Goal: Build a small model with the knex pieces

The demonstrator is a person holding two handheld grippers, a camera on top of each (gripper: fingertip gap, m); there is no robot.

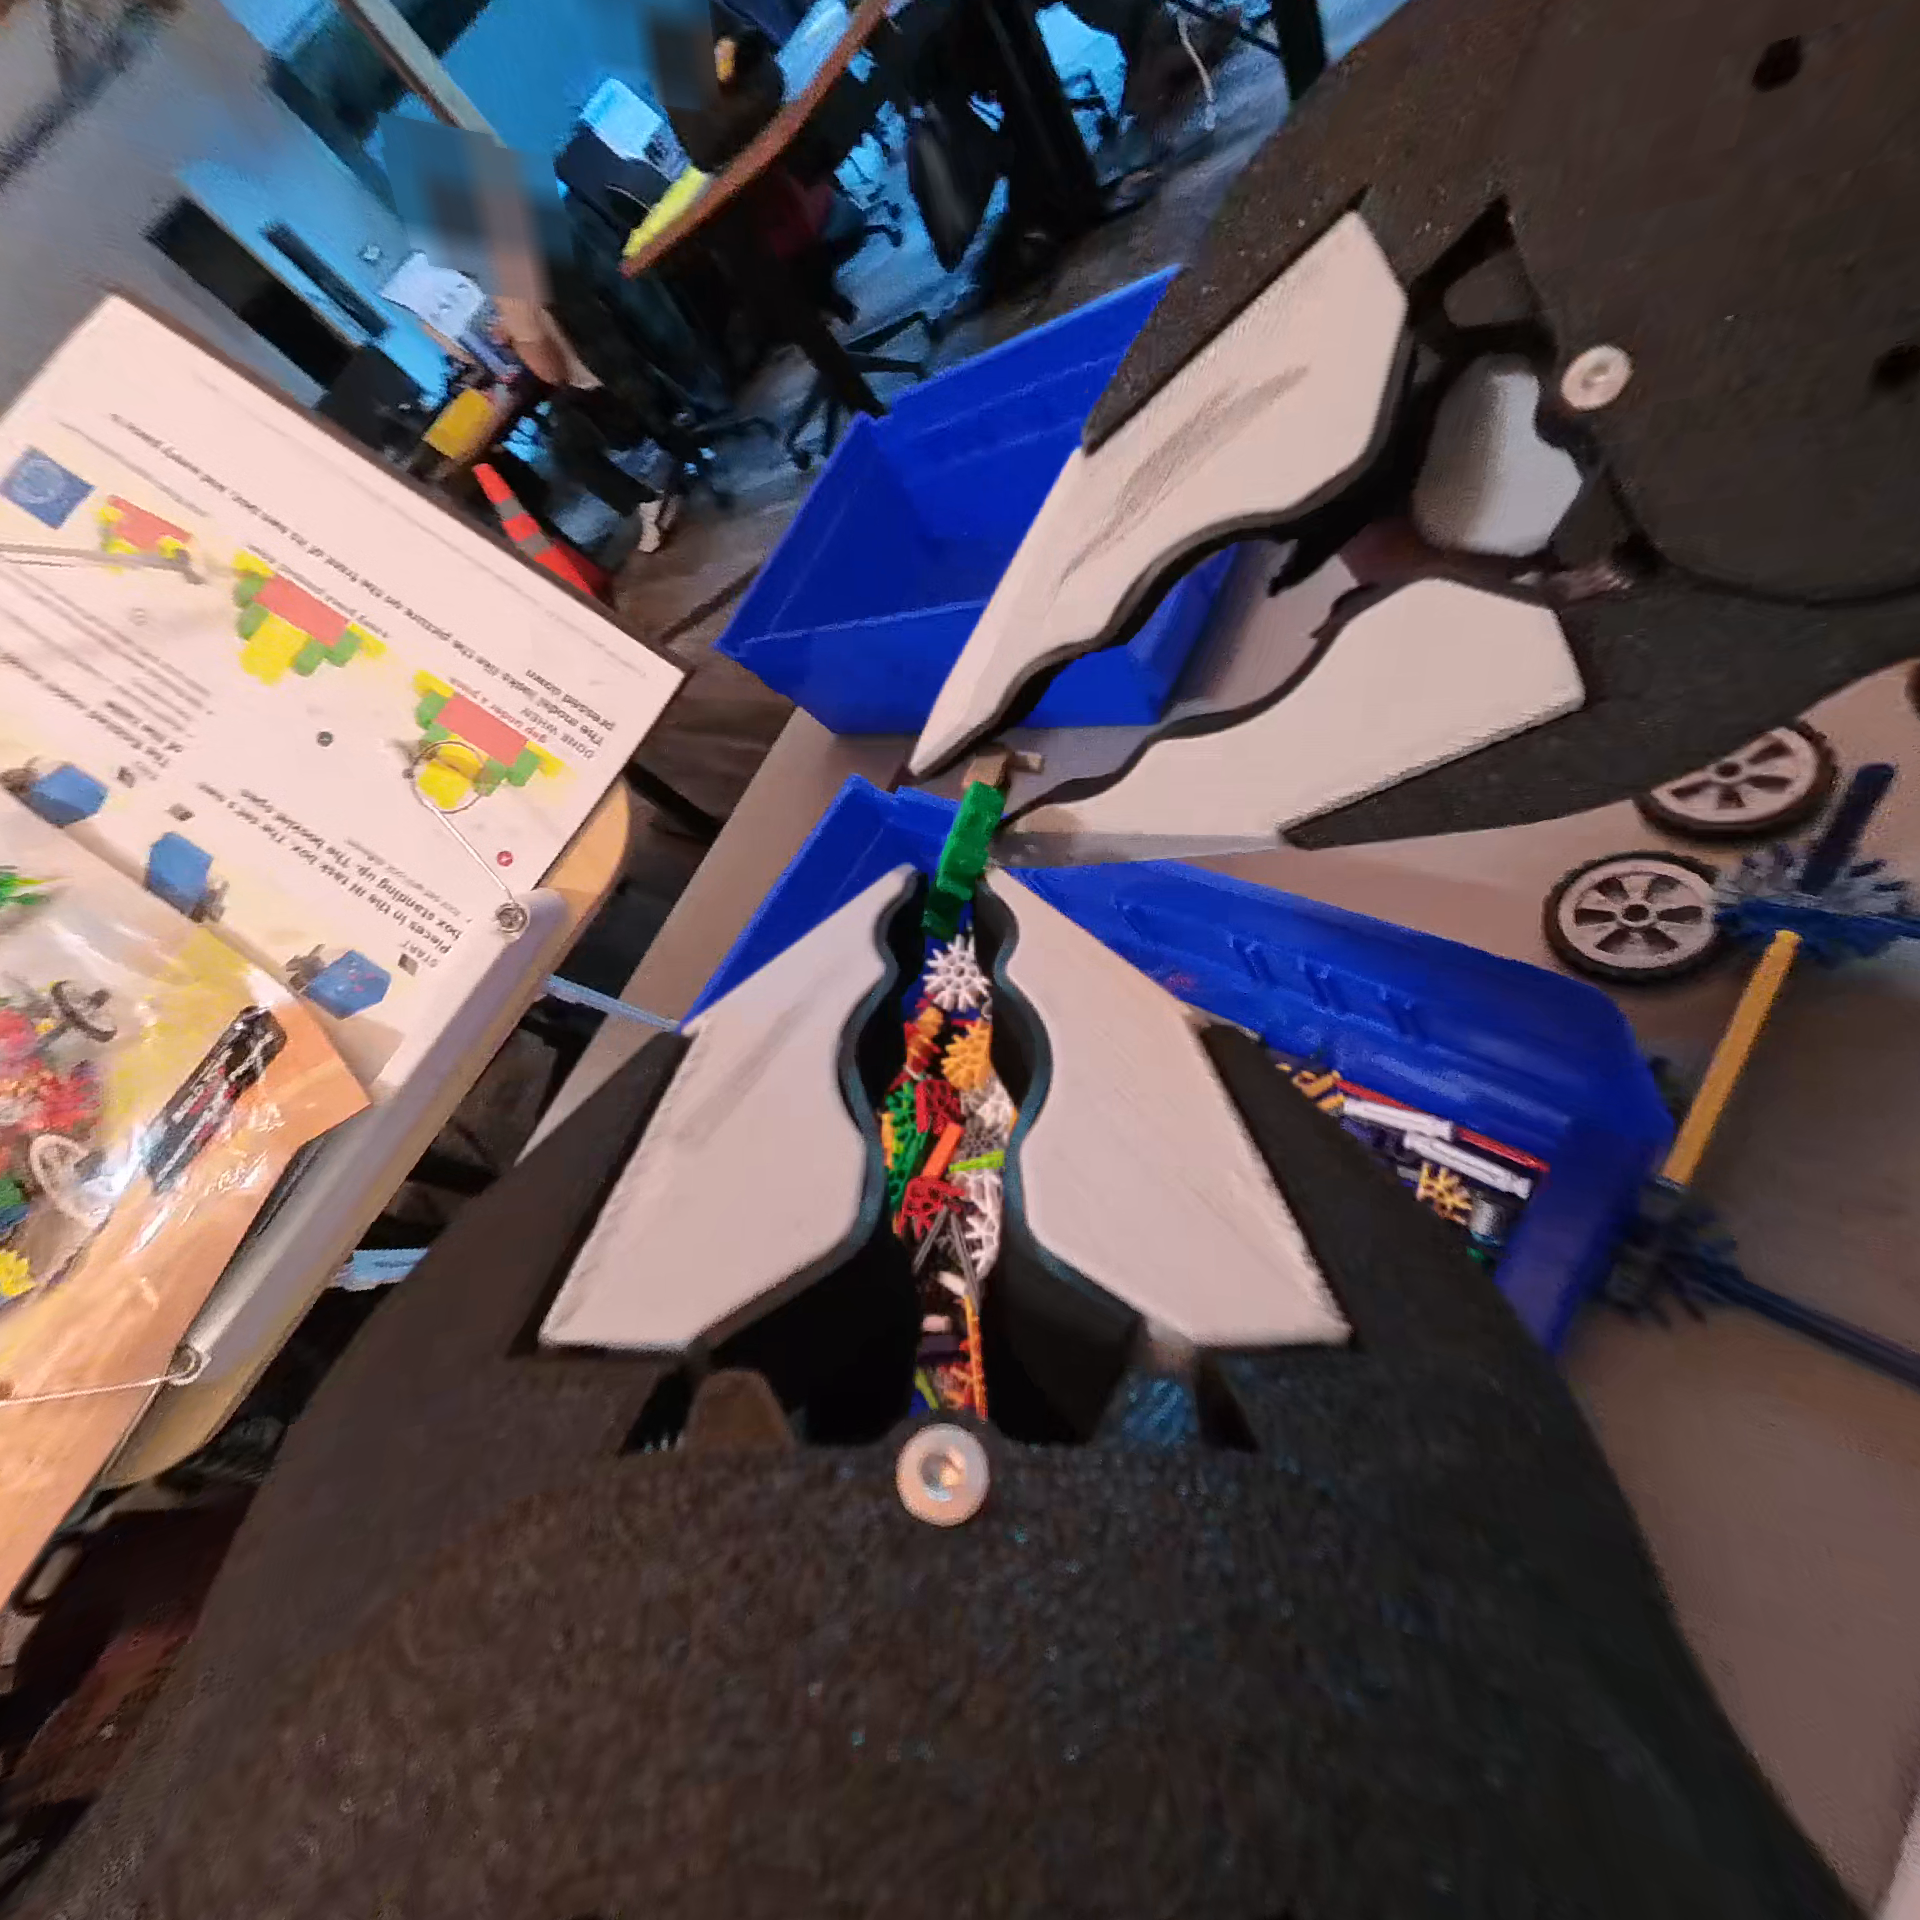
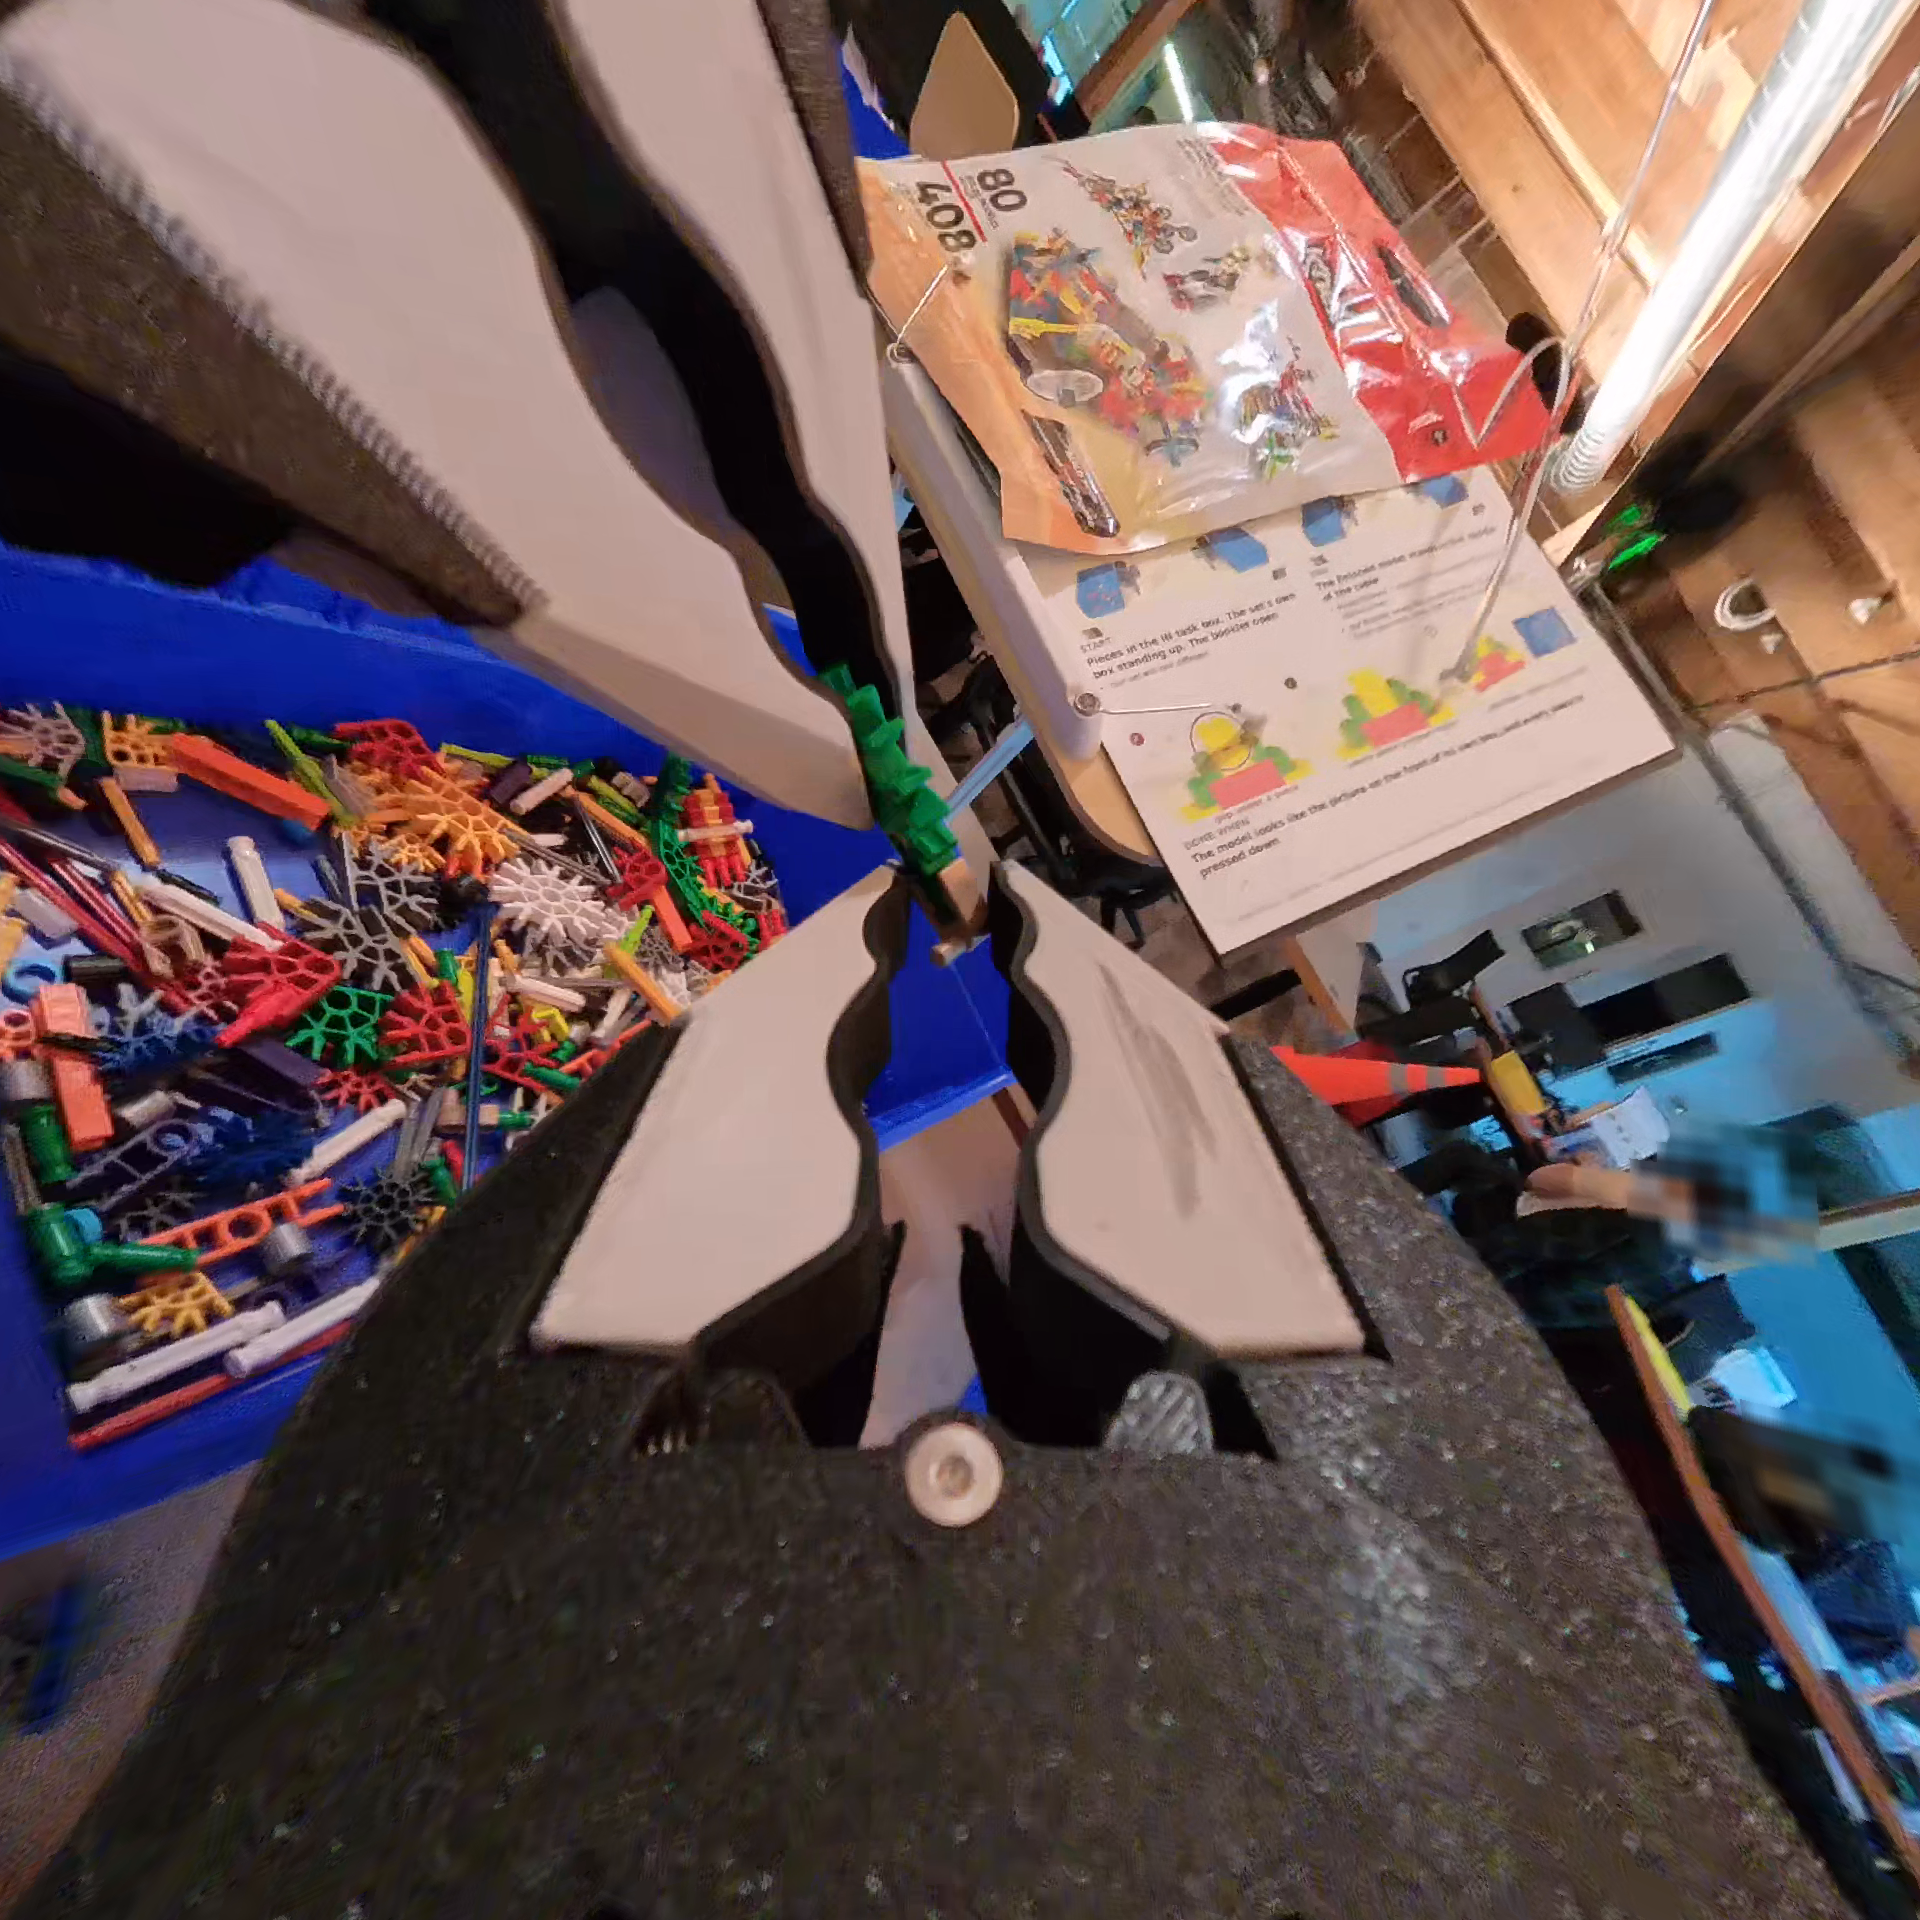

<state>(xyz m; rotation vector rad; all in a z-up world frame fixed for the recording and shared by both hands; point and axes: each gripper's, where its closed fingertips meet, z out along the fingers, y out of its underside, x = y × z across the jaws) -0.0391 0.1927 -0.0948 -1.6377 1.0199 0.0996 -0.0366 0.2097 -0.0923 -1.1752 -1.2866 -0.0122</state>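
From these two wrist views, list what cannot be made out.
- Green connector: its lower end is hidden between the left gripper fingers in both views.
- Tan piece at the right gripper: blurred, small; what kind of piece it is stays unclear.
- Far blue bin: its inside is blocked by the right gripper in the left wrist view.
- Wheeled model: cut off by the right edge.

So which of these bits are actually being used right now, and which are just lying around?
In use:
left gripper, shut on a green connector
right gripper, shut on a tan piece against it

Lying about:
blue bin of loose pieces
two wheels
instruction sheet
plastic bag
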